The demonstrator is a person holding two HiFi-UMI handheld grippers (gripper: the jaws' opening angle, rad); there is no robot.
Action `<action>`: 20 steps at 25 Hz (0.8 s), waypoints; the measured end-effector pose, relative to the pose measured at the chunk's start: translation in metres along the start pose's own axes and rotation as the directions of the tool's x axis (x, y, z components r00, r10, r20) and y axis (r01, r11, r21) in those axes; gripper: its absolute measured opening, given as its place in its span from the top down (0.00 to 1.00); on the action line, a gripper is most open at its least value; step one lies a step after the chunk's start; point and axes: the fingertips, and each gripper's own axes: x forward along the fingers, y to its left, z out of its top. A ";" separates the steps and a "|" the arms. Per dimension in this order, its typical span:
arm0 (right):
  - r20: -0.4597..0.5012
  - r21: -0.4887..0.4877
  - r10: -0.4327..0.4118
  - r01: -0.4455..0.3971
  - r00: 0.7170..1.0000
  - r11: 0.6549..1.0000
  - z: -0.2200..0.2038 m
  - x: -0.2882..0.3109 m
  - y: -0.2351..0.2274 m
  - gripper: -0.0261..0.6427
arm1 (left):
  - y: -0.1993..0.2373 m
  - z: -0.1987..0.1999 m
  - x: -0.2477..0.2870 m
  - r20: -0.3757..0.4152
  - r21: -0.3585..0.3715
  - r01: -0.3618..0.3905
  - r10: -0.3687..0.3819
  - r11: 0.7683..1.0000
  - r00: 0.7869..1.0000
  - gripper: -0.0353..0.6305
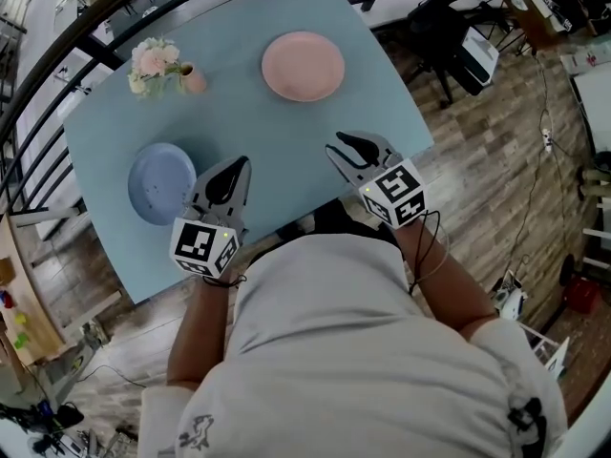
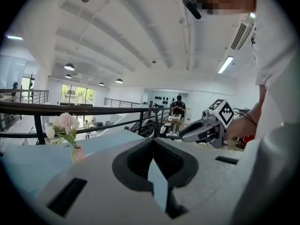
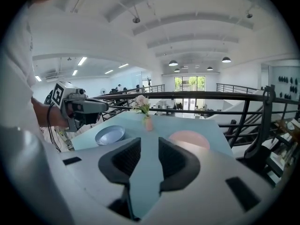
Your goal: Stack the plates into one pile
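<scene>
On the left gripper (image 2: 153, 141) the jaws meet at the tips with nothing between them; a wedge of table (image 1: 277, 132) shows through lower down, so I read them as closed, probably fully. On the right gripper (image 3: 149, 143) the jaws stand a moderate gap apart; only bare table shows between them and nothing is held. Both grippers hover over the near edge of the table; the two plates lie well apart, unstacked.

The pink plate (image 3: 190, 138) lies flat ahead of the right jaws, just off to the right of the right-hand jaw tip. The blue plate (image 3: 110, 135) is ahead and left of those jaws, beyond the left-hand jaw; in the head view it sits just beside the left jaws, on their outer left side; I cannot tell whether it touches them. The vase of flowers (image 3: 146, 118) stands upright almost straight ahead of the right jaws' gap, farther off than either plate; from the left jaws it is ahead and to the left.
</scene>
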 end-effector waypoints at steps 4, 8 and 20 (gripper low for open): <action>0.003 0.017 -0.003 0.003 1.000 1.000 -0.003 -0.001 -0.019 0.78 | -0.003 0.007 0.016 0.003 0.015 -0.009 0.009 1.000 1.000 0.94; -0.001 0.037 -0.001 0.001 1.000 0.999 -0.006 0.001 -0.046 0.78 | -0.007 0.009 0.039 -0.003 0.016 -0.009 0.009 1.000 1.000 0.94; -0.077 0.065 0.085 -0.080 0.993 0.995 -0.020 0.034 -0.138 0.79 | -0.002 -0.005 0.123 -0.064 -0.026 -0.100 0.098 0.995 0.993 0.94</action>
